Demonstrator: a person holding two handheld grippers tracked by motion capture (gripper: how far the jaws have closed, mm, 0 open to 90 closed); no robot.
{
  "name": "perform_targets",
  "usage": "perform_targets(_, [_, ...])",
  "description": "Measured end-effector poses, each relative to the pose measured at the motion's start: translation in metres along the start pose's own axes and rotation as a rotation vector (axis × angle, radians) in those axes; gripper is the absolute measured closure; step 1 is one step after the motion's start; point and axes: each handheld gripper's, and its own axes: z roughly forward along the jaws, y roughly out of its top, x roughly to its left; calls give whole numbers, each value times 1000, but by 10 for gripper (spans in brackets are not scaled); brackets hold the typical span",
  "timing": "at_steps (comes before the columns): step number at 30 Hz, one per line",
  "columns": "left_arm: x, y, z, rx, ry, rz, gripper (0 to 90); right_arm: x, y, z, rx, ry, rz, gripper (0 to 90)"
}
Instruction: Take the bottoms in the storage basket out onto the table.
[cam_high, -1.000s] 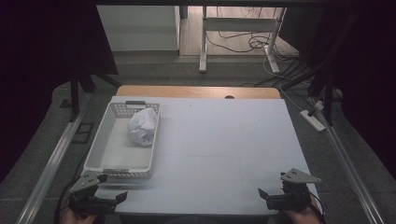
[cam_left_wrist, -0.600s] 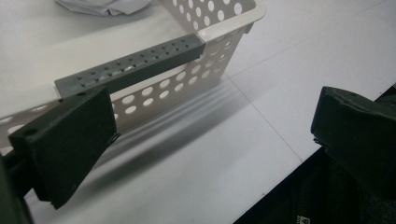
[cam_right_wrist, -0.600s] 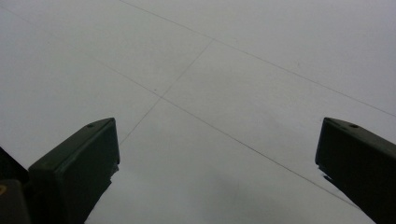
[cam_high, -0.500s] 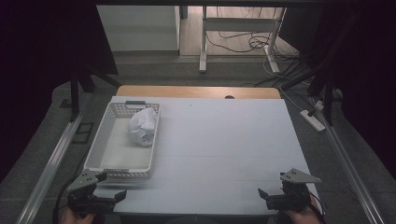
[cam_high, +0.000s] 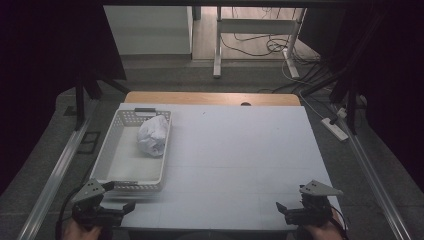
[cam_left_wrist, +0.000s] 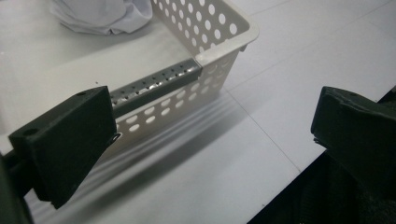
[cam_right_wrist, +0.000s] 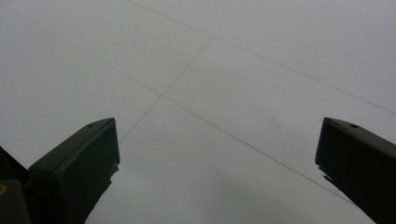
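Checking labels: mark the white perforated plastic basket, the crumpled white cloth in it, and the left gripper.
white perforated plastic basket (cam_high: 111, 150), high view, left wall
crumpled white cloth (cam_high: 152, 136), high view, middle of the bundle
left gripper (cam_high: 120, 198), high view, between its fingertips

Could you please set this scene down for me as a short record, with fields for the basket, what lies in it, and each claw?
surface: white table top
container: white perforated plastic basket, on the table's left side
contents: crumpled white cloth bundle, in the basket's far end
left claw: open, holds nothing, at the table's near left corner just before the basket's near wall
right claw: open, holds nothing, over bare table at the near right corner
contact: neither claw touches the cloth
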Motion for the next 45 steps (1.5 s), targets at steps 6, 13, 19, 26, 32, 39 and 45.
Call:
perform_targets(6, [3,6,0,-5,-8,0,0,0,0,0,2,1,2,1])
perform_targets(13, [7,17,3,-14,-3,10,0,0,0,1,4,4,2,1])
perform_targets(19, [11,22,6,-13,-8,20,0,0,0,1,9,6,2,1])
perform_targets(26, [13,31,12,11,-15,40,0,-1,0,1,11,8,2,1])
perform_targets(32, [16,39,16,14,-14,34,0,-1,0,1,11,9,4,1])
perform_targets(39, [19,44,21,19,-21,27,0,-1,0,1,12,9,4,1])
perform_targets(45, [19,47,27,32,-23,59,0,0,0,1,14,7,-1,1])
